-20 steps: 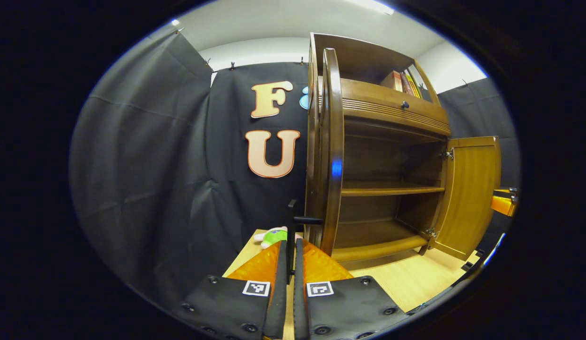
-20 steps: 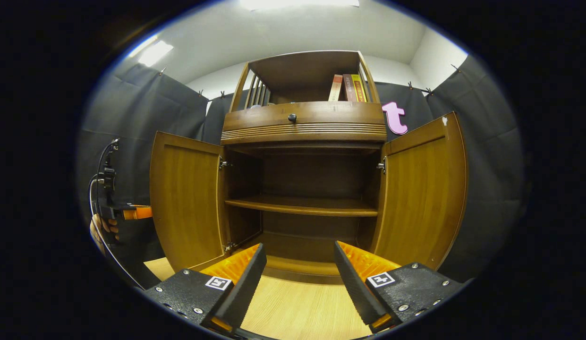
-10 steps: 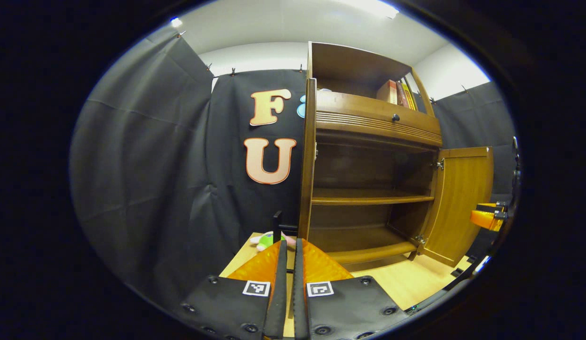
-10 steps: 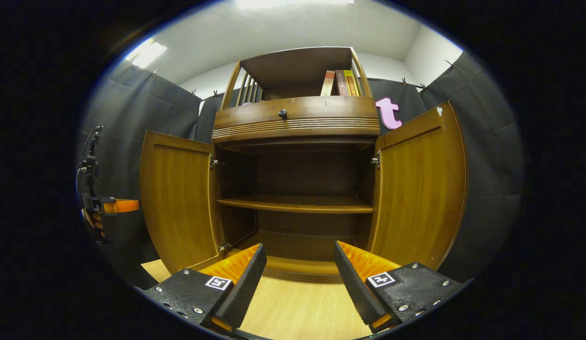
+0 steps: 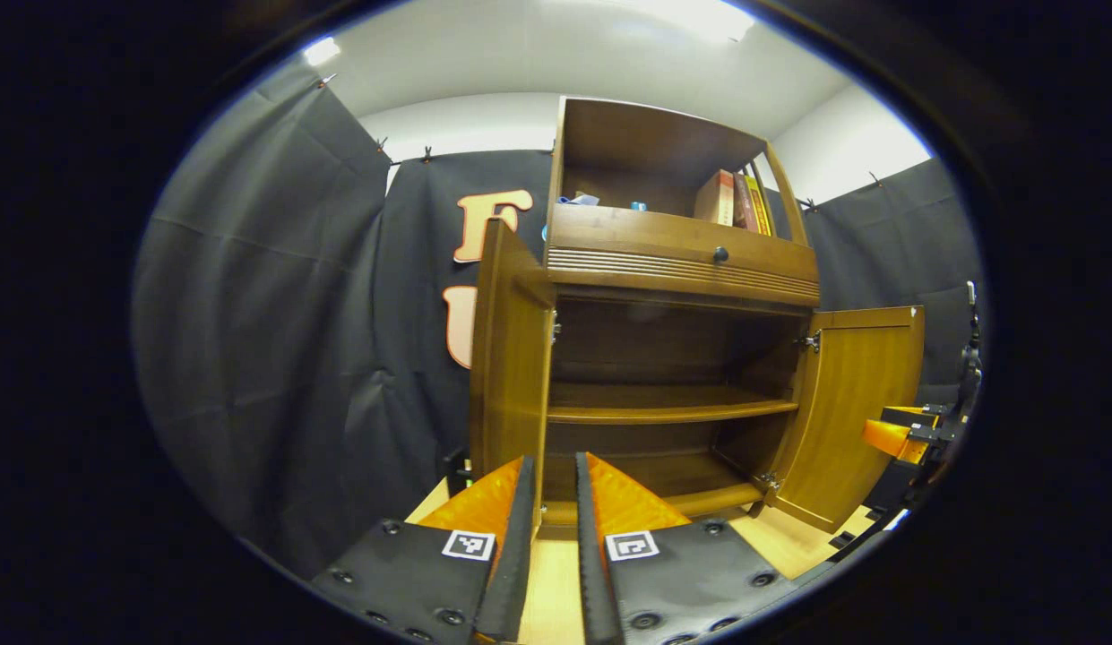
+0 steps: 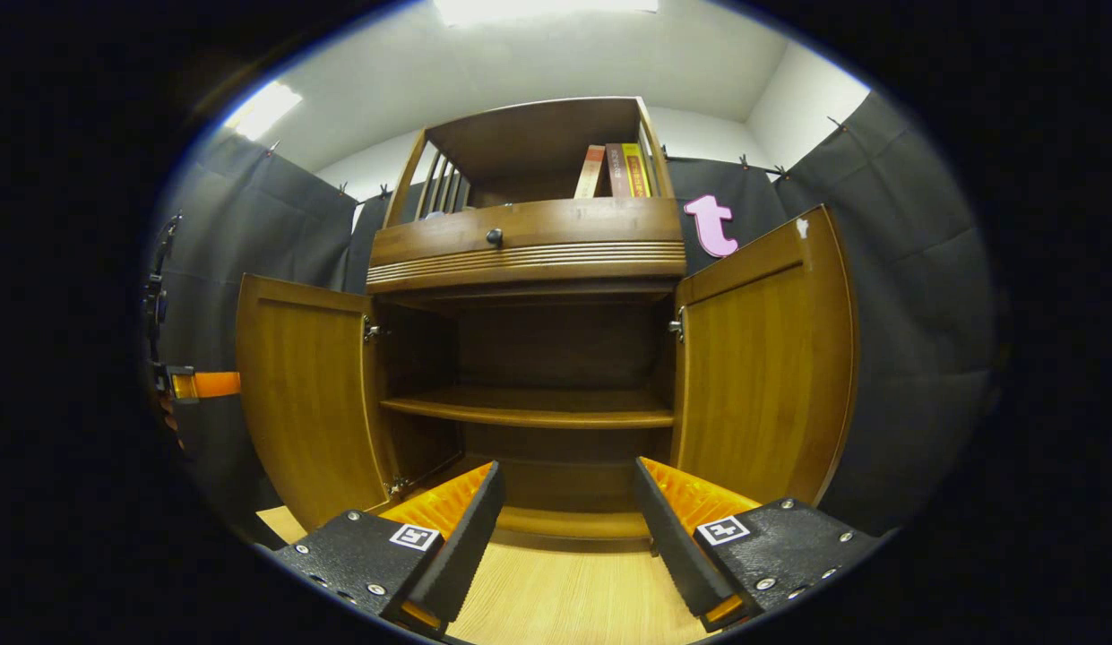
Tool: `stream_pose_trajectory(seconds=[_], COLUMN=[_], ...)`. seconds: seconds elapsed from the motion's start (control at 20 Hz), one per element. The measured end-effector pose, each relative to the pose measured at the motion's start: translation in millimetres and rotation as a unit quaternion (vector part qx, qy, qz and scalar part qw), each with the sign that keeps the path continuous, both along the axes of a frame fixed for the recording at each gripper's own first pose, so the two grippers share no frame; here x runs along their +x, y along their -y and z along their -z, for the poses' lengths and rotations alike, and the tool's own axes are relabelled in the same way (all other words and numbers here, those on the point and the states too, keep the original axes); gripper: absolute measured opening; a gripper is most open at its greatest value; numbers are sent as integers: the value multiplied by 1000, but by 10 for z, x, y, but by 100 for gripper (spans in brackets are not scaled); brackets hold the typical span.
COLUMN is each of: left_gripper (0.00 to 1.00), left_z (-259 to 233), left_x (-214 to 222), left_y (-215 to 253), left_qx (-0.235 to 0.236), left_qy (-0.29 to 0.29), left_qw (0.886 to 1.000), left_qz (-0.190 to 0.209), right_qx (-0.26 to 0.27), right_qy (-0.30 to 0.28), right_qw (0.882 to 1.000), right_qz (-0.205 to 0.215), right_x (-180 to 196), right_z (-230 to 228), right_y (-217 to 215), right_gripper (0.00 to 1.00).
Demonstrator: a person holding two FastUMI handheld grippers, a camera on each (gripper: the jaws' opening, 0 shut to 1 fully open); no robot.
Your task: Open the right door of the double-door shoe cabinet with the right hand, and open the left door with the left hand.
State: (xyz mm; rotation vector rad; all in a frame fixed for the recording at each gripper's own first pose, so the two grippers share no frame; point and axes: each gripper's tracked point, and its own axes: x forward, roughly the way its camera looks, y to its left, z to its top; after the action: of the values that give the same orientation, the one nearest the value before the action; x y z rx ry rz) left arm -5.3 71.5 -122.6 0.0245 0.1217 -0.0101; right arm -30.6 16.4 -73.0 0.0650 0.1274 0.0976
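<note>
Both doors (image 6: 305,385) stand open; left gripper (image 5: 549,502) slightly parted, right gripper (image 6: 569,511) wide apart, and a careless withdrawal could knock a door back.

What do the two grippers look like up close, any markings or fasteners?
Left gripper and right gripper each have two wedge-shaped, ridged fingers on black plates with round screws. Each plate carries a small square black-and-white marker tag.

left gripper (image 5: 551,502) fingers slightly apart with the left door (image 5: 506,358) edge just ahead between them, no contact visible; both doors of shoe cabinet (image 5: 681,269) swung out, right door (image 5: 856,403) wide, right gripper (image 5: 887,436) beside it, books (image 5: 735,197) up top
</note>
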Motion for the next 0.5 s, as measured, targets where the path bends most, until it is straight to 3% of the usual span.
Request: stream_pose_trajectory(seconds=[0.05,0.1,0.25,0.3,0.4,0.45,0.5], left_gripper=[37,42,56,61,70,75,80], left_z=[-11,-15,-56,-66,-80,-83,-86], left_x=[12,26,62,63,99,97,113], left_y=[32,59,114,146,200,246,261], left_qx=[3,7,13,11,6,3,3], left_qy=[2,5,11,13,18,19,19], left_qw=[1000,1000,1000,999,999,999,999], left_qz=[7,12,22,27,32,38,38], right_qx=[-2,-5,-8,-7,-6,-7,-7], right_qy=[3,7,14,15,16,18,19], right_qw=[1000,1000,1000,1000,1000,999,999], right_qz=[5,10,19,21,25,27,29], right_x=[35,53,87,92,79,83,74], right_z=[-43,-91,-182,-202,-226,-248,-259], right_y=[47,92,211,241,294,329,363], right_gripper=[89,99,99,89,89,79,81])
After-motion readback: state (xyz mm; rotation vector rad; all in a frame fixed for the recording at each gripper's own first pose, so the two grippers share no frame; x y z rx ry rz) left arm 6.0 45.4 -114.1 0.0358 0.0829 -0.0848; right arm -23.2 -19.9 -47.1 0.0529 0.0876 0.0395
